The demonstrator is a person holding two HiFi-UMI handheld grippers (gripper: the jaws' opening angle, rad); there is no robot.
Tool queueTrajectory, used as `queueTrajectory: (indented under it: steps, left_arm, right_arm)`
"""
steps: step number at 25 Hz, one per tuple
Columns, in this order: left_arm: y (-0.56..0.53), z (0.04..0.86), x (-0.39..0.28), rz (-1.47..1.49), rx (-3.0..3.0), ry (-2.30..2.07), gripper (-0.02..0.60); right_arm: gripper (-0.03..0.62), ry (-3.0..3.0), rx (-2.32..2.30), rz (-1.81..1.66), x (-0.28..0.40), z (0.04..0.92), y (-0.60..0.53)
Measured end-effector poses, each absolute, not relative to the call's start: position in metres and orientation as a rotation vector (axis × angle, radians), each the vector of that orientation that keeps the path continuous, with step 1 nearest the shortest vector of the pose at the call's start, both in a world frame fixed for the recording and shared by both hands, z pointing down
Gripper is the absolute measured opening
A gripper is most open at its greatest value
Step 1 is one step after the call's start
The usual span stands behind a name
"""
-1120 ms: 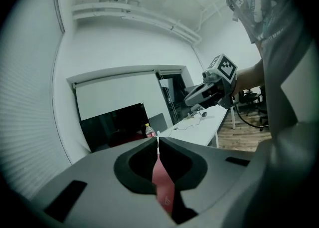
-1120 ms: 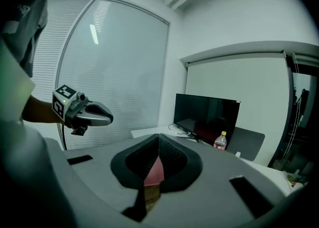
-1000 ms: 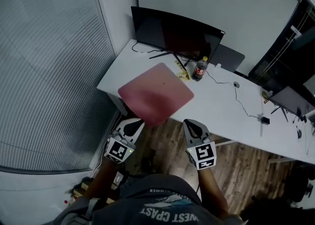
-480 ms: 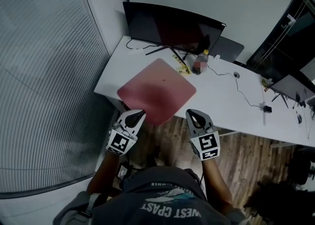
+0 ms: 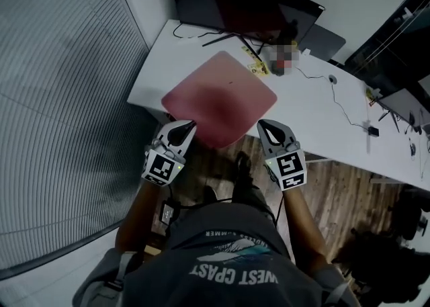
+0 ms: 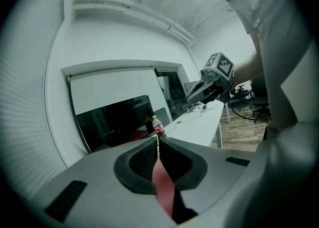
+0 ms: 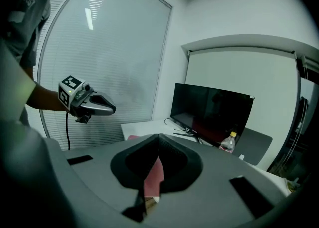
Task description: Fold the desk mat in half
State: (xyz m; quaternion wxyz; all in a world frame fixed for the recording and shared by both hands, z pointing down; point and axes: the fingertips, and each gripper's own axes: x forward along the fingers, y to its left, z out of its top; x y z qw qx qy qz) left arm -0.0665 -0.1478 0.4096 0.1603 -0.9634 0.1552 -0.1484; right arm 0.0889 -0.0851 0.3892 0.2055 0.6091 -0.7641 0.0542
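Observation:
A pink-red desk mat (image 5: 218,97) lies flat and unfolded on the white desk (image 5: 316,131), one corner hanging over the near edge. My left gripper (image 5: 189,124) hovers off the desk's near edge beside the mat's left corner, jaws shut and empty. My right gripper (image 5: 261,125) hangs on the other side of that overhanging corner, also shut with nothing in it. The mat (image 6: 162,187) shows through the gap below the left jaws, and the mat (image 7: 153,182) likewise below the right jaws. Neither gripper touches the mat.
A dark monitor (image 5: 242,7) stands at the back of the desk with a bottle (image 6: 158,127) beside it. Cables (image 5: 346,114) trail across the desk to the right. A blind-covered window (image 5: 60,97) is on the left, wooden floor (image 5: 336,211) below.
The person has stepped closer to the desk. Both grippers have moved forward toward the mat's near corner, still shut.

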Motion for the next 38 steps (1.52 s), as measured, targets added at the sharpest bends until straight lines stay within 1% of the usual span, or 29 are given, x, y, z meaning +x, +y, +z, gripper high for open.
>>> queueTrajectory:
  steps: [11, 20, 23, 25, 26, 31, 33, 36, 37, 38]
  left_arm:
    - [-0.193, 0.484, -0.088, -0.706, -2.638, 0.522, 0.026]
    - [-0.199, 0.567, -0.092, -0.951, -2.495, 0.467, 0.028]
    - [-0.200, 0.595, -0.092, -1.007, -2.444, 0.448, 0.028]
    - [-0.199, 0.612, -0.092, -1.044, -2.409, 0.435, 0.032]
    - [-0.198, 0.619, -0.092, -1.062, -2.392, 0.427, 0.043]
    - [-0.199, 0.658, -0.093, -1.150, -2.300, 0.394, 0.140]
    - [-0.201, 0.676, -0.095, -1.184, -2.249, 0.393, 0.209]
    - [-0.207, 0.695, -0.098, -1.208, -2.152, 0.419, 0.352]
    - [-0.209, 0.700, -0.099, -1.212, -2.118, 0.430, 0.387]
    - [-0.210, 0.706, -0.101, -1.217, -2.089, 0.439, 0.402]
  right_arm:
    - [0.028, -2.146, 1.480, 0.129, 0.082, 0.463, -0.125]
    - [0.031, -2.086, 1.249, 0.060, 0.078, 0.539, -0.124]
    - [0.035, -2.062, 1.186, 0.043, 0.078, 0.563, -0.120]
    - [0.053, -2.045, 1.142, 0.032, 0.080, 0.578, -0.117]
    - [0.067, -2.035, 1.120, 0.027, 0.081, 0.586, -0.116]
    - [0.133, -1.974, 1.013, -0.033, 0.086, 0.618, -0.111]
    - [0.169, -1.943, 0.958, -0.069, 0.086, 0.633, -0.108]
    - [0.218, -1.893, 0.869, -0.132, 0.088, 0.655, -0.103]
    - [0.237, -1.877, 0.845, -0.157, 0.089, 0.661, -0.102]
    - [0.257, -1.859, 0.824, -0.184, 0.090, 0.665, -0.101]
